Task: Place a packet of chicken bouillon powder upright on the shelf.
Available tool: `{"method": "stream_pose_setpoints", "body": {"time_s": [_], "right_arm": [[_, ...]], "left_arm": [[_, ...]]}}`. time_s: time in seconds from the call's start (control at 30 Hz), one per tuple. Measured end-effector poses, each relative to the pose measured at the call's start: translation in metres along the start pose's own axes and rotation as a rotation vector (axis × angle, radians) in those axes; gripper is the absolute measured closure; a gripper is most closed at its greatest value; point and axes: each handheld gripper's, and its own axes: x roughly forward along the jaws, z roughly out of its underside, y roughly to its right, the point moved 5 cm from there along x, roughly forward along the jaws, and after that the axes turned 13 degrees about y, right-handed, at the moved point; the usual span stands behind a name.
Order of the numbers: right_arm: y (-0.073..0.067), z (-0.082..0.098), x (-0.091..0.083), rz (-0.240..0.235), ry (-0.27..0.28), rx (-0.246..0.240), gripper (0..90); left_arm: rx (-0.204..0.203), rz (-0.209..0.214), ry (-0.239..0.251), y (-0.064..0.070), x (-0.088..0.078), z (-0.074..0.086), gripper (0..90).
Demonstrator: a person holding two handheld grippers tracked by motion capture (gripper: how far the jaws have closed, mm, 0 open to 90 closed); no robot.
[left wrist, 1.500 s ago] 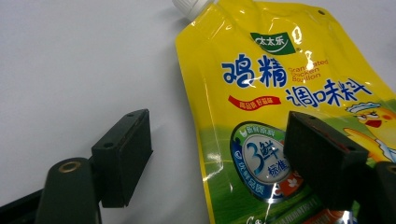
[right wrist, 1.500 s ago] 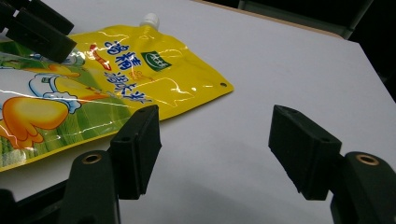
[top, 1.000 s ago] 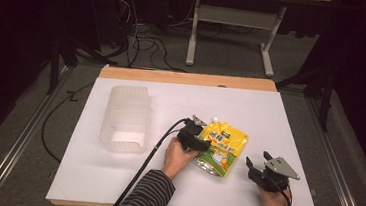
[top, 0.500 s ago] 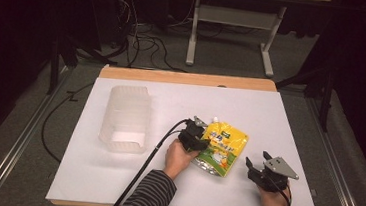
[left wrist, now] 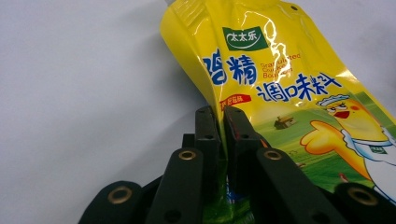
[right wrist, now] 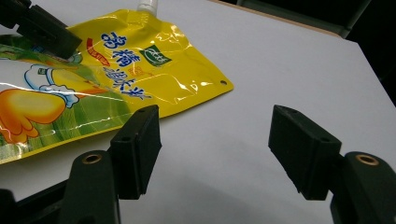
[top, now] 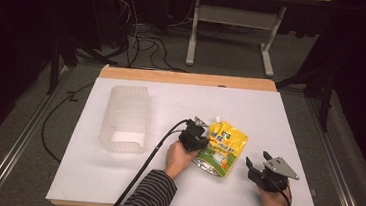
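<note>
Near the front middle of the surface (top: 290, 117), the left hand-held gripper (top: 202, 136) has just been closing its jaws, and they now pinch the left edge of the yellow pouch (top: 221, 147), which lies flat with its spout (top: 217, 119) pointing away from the person. Just right of the pouch, the right hand-held gripper (top: 259, 162) rests with jaws wide apart and nothing between them. Well to the left stands a clear plastic bin (top: 125, 119).
</note>
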Motion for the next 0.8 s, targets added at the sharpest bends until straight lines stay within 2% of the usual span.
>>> {"method": "stream_pose_setpoints", "body": {"time_s": [0.4, 0.5, 0.63, 0.67, 0.8], "right_arm": [[0.0, 0.0, 0.0, 0.001, 0.007, 0.004, 34.5], [0.001, 0.0, -0.001, 0.001, 0.009, 0.013, 34.5], [0.001, 0.0, -0.001, 0.0, 0.008, 0.013, 34.5], [0.0, 0.0, -0.001, 0.001, 0.007, 0.014, 34.5], [0.001, 0.0, -0.001, 0.001, 0.009, 0.014, 34.5]], "left_arm": [[0.034, 0.017, 0.019, 0.004, -0.01, -0.004, 87.3], [0.061, 0.025, 0.042, 0.008, -0.02, -0.01, 87.3], [0.07, 0.04, 0.062, 0.011, -0.028, -0.015, 87.4], [0.071, 0.047, 0.08, 0.013, -0.033, -0.018, 87.4], [0.083, 0.057, 0.092, 0.013, -0.042, -0.022, 87.5]]}}
